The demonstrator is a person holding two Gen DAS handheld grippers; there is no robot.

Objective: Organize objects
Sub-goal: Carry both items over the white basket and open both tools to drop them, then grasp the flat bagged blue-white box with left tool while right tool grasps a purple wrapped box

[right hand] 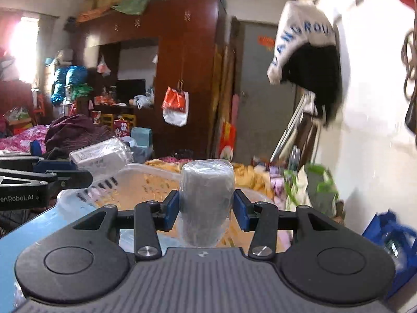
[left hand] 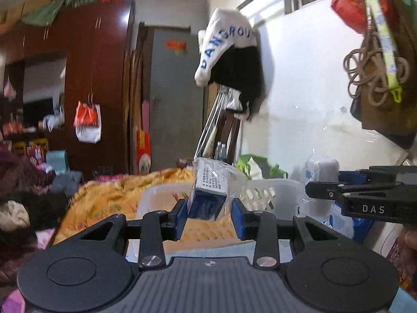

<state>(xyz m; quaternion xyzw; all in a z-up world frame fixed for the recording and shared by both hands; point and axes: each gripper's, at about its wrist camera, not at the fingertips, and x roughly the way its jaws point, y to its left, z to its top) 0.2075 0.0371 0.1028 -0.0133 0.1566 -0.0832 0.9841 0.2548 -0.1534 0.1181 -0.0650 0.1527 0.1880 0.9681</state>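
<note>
Two grabs up over the basket [right hand: 109, 182]. Right claw [right hand: 206, 206] clamped on grey roll [right hand: 207, 198]: wrapped in slick film, prob soft and light, gripped mid-body, long axis upright. Left claw [left hand: 209, 207] clamped on small bagged box [left hand: 208, 190], stiff, light, crinkly; held at its low end, tilting up-right.

My left tongs [left hand: 209, 208] pinch a plastic-wrapped blue-and-white box [left hand: 208, 190], tilted; my right tongs [right hand: 206, 207] clamp an upright wrapped grey roll [right hand: 206, 198].
</note>
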